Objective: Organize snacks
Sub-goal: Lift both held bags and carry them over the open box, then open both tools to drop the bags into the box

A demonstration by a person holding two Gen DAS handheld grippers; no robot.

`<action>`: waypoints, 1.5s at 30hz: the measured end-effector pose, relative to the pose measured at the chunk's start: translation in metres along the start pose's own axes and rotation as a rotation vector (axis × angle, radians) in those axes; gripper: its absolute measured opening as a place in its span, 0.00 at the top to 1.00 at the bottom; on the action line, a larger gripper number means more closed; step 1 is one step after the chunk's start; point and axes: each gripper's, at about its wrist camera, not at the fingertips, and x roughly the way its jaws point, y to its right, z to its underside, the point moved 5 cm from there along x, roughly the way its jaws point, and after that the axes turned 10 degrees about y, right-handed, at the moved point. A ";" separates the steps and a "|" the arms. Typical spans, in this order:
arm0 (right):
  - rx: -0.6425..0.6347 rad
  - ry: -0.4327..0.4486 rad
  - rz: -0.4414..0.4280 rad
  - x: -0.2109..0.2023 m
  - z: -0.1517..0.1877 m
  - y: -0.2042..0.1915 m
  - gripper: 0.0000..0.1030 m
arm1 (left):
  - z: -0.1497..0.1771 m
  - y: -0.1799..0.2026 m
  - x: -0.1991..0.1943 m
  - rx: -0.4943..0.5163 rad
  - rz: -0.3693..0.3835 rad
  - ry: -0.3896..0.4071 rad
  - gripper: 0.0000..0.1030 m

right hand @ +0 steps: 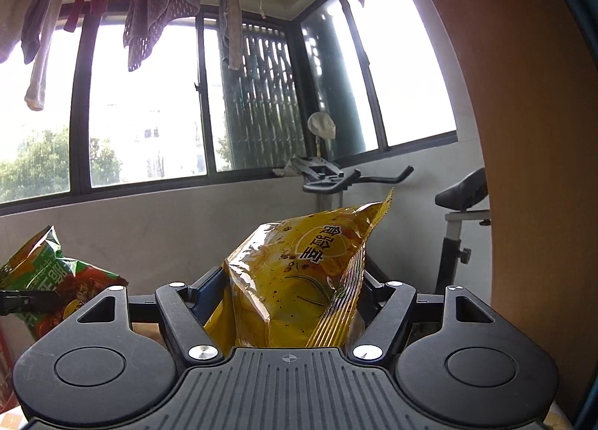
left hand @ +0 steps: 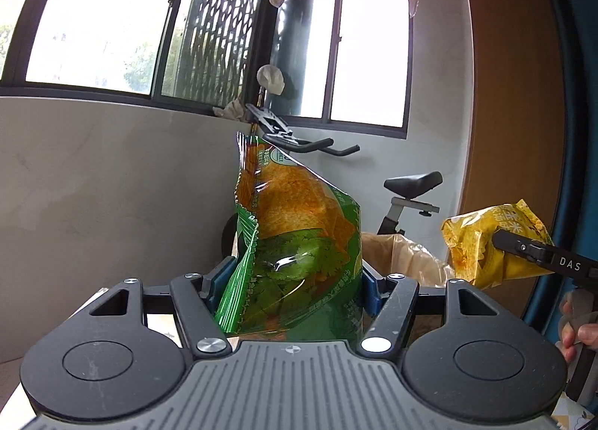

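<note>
The left gripper (left hand: pixel 293 282) has its jaws clamped on a green snack bag (left hand: pixel 295 239), which stands upright between the blue pads, lifted in front of the grey wall. To its right, the right gripper (right hand: pixel 287 295) pinches a yellow snack bag (right hand: pixel 299 277), also held aloft, near an exercise bike (right hand: pixel 377 179) beneath the window (right hand: pixel 149 105).
</note>
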 end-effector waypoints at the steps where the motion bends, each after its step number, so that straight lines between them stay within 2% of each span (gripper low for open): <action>1: -0.008 0.002 -0.004 0.011 -0.001 0.001 0.35 | -0.002 0.002 0.008 0.009 -0.001 0.006 0.34; 6: -0.037 -0.004 0.002 0.067 0.000 0.002 0.35 | -0.014 0.005 0.043 0.015 0.004 0.029 0.33; 11: -0.085 -0.076 0.053 0.117 0.019 0.001 0.35 | -0.014 0.003 0.074 0.001 -0.020 0.023 0.33; 15: -0.128 -0.166 0.057 0.142 0.044 -0.008 0.34 | -0.004 0.002 0.092 0.000 -0.037 -0.017 0.33; 20: -0.096 -0.285 0.063 0.157 0.070 -0.017 0.32 | 0.016 0.000 0.118 0.040 -0.055 -0.133 0.30; 23: -0.061 -0.322 0.074 0.156 0.078 -0.016 0.28 | 0.028 -0.006 0.120 0.037 -0.089 -0.188 0.23; 25: -0.048 -0.330 0.075 0.151 0.078 -0.015 0.18 | 0.032 -0.011 0.115 0.017 -0.090 -0.193 0.13; 26: -0.047 -0.327 0.076 0.149 0.077 -0.014 0.18 | 0.032 -0.015 0.112 0.006 -0.087 -0.193 0.12; 31: -0.001 -0.320 0.075 0.131 0.067 -0.006 0.18 | 0.019 -0.036 0.106 -0.033 -0.098 -0.214 0.12; 35: 0.010 -0.304 0.056 0.110 0.056 -0.005 0.18 | 0.004 -0.054 0.085 -0.071 -0.095 -0.212 0.12; 45: 0.094 -0.218 0.056 0.046 0.022 0.006 0.04 | -0.033 -0.086 0.019 -0.103 -0.112 -0.161 0.12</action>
